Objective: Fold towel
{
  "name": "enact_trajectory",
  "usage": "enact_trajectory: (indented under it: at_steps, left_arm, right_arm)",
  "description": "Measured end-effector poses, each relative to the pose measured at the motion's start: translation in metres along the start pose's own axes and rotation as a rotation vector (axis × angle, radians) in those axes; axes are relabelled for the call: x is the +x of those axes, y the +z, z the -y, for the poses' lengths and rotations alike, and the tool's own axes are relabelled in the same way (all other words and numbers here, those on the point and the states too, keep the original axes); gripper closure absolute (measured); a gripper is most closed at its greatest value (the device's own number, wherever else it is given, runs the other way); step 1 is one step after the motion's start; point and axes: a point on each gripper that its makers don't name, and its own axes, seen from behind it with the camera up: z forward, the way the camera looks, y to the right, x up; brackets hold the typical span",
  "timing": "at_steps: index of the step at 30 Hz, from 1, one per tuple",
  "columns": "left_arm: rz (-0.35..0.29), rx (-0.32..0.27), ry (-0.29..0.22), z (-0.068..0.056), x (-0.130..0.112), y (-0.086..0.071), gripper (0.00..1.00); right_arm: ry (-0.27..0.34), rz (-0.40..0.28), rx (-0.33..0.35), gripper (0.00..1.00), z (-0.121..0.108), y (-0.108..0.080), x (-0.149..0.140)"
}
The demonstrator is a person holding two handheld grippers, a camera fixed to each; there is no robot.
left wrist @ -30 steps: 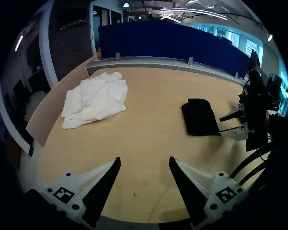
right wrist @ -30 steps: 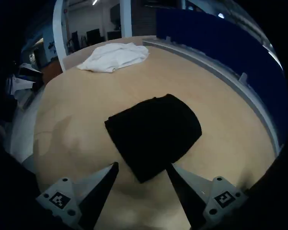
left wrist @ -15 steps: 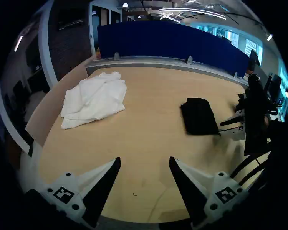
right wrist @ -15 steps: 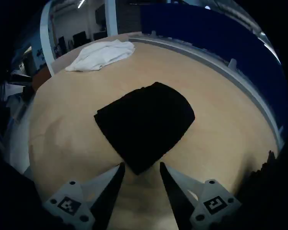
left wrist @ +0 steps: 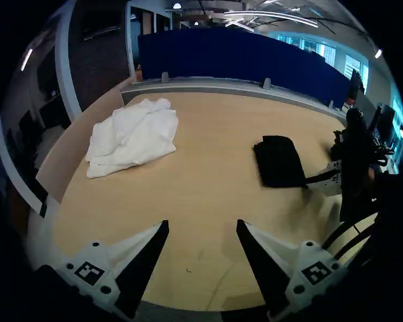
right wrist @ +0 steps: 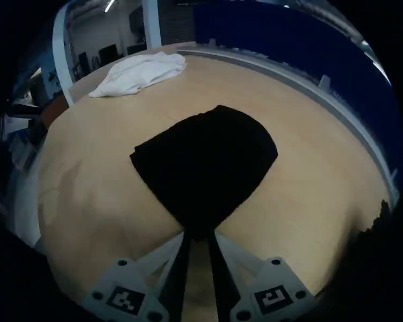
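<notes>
1. Nearest in the left gripper view, the left gripper (left wrist: 201, 222) hovers low over the wooden table (left wrist: 212, 188). It is held level and points across the tabletop. Its two fingers stand wide apart with nothing between them. It is well apart from the black towel (left wrist: 276, 161), which lies farther off and to the right in that view.
2. In the right gripper view, the right gripper (right wrist: 199, 236) is tilted down toward the table at the black towel's nearest corner. Its fingers are almost together, with that corner between the tips. They seem to pinch it, though dark cloth against dark fingertips makes the contact hard to confirm.
3. The black towel itself lies flat on the table as a compact folded pad. Its far edge is rounded and its near end narrows to the corner at the right gripper.
4. Seen from the left gripper view, the right gripper comes in low from the right of the black towel and meets its near right edge. The hand holding it is too dark to make out.
5. Beyond the black towel and well apart from it, a white towel (left wrist: 131, 137) sits in a crumpled heap near the table's far-left edge.
6. Farther than the black towel again, a blue partition (left wrist: 239, 53) runs along the back of the table.
</notes>
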Motion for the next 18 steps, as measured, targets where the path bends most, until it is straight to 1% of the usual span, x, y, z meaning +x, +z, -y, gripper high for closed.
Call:
enact_trajectory:
  at_steps: [4,7,14,18]
  left_arm:
    - [0.0,-0.001,0.001,-0.002,0.0,0.0,0.07]
    - [-0.001,-0.002,0.004,-0.003,0.001,0.0,0.07]
    - [-0.003,-0.005,0.007,-0.005,0.004,-0.002,0.07]
    - [-0.009,-0.008,0.007,-0.004,0.008,-0.003,0.07]
  right_arm:
    - [0.01,-0.003,-0.004,0.86,-0.002,0.001,0.0]
    - [0.019,-0.003,-0.003,0.91,-0.003,0.001,-0.001]
    - [0.025,-0.013,0.002,0.95,-0.004,-0.004,0.004]
    - [0.016,-0.036,0.007,0.96,-0.005,-0.013,0.016]
